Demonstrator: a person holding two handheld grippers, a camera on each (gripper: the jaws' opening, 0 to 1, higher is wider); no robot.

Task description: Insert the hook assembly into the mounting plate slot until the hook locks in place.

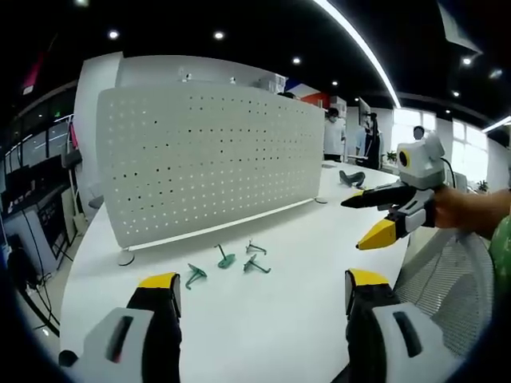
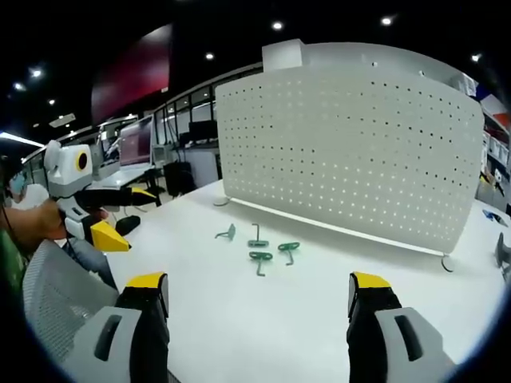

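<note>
A white perforated mounting plate (image 1: pixel 207 159) (image 2: pixel 343 152) stands upright on feet on the white table (image 1: pixel 303 319) (image 2: pixel 239 335). Several green hooks (image 1: pixel 226 257) (image 2: pixel 260 258) lie loose on the table in front of it. My left gripper (image 1: pixel 262 289) hangs open over the near table, short of the hooks, with nothing between its yellow-tipped jaws. It appears again at the left of the right gripper view (image 2: pixel 140 219), held by a hand. My right gripper (image 2: pixel 257 289) is likewise open and empty, facing the hooks, and it enters the left gripper view from the right (image 1: pixel 355 223).
A grey mesh chair back (image 1: pixel 447 279) (image 2: pixel 56 295) sits at the table's near edge. A dark object (image 1: pixel 351 177) (image 2: pixel 501 251) lies on the table past the plate's end. People (image 1: pixel 333 132) stand far behind, and monitors (image 2: pixel 136 140) line desks nearby.
</note>
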